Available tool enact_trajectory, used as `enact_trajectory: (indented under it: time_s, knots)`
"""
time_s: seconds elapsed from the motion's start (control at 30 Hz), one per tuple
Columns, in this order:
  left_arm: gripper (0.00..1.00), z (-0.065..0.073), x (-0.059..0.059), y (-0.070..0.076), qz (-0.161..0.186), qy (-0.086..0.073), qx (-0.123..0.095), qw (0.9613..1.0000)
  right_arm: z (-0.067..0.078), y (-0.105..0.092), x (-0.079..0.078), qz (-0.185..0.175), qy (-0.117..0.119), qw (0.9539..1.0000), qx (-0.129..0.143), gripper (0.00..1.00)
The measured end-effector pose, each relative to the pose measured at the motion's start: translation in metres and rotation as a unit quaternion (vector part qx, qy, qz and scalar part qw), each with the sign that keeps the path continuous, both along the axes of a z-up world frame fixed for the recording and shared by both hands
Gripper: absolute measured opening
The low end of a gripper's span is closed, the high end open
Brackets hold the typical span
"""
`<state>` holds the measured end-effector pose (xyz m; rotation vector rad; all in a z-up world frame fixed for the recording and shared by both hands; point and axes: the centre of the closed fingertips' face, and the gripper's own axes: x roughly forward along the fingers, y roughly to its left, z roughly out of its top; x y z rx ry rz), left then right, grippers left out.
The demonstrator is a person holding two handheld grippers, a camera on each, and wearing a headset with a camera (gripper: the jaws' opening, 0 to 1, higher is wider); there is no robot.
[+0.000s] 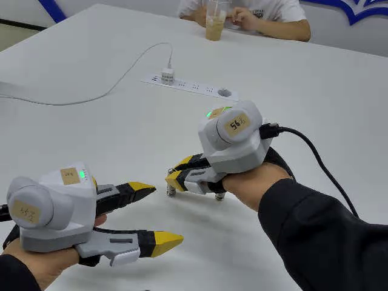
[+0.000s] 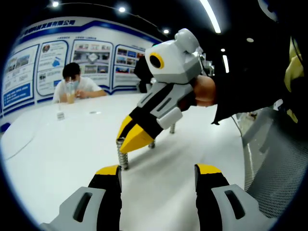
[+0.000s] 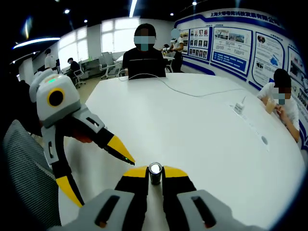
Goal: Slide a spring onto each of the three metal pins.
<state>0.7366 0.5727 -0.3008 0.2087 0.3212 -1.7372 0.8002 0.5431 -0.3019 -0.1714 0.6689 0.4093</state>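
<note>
My right gripper (image 1: 174, 179) is at the middle of the white table (image 1: 91, 133), shut on the top of an upright metal pin (image 1: 171, 190) that has a spring coiled around it. In the right gripper view the pin's round silver top (image 3: 155, 169) sits between my shut jaws (image 3: 155, 173). The left gripper view shows that spring (image 2: 123, 157) below the yellow tips, with two more pins (image 2: 151, 144) (image 2: 172, 128) standing behind it. One of them (image 1: 219, 196) pokes out under my right hand. My left gripper (image 1: 159, 213) (image 2: 159, 169) rests open, close to the left of the pins, holding nothing.
A white power strip (image 1: 194, 86) with a plugged charger (image 1: 168, 75) and a long white cable lies farther back. A seated person holds a cup (image 1: 214, 21) at the far edge. A black cable (image 1: 321, 163) trails from my right gripper. A mesh chair (image 2: 274, 163) stands beside the table.
</note>
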Motion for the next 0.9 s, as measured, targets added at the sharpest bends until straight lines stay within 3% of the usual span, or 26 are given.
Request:
enact_trajectory:
  time_s: [0.6,0.9]
  knots:
    - [0.63,-0.0009,0.0027,0.0002,0.001,0.000,0.001,1.0000,-0.0098,-0.0006,-0.0018,-0.005,0.015,0.9999,0.000,0.12]
    - [0.63,0.0000,0.0031,-0.0004,0.001,-0.001,0.000,1.0000,-0.0048,0.0004,-0.0078,-0.003,0.008,0.9999,-0.005,0.15]
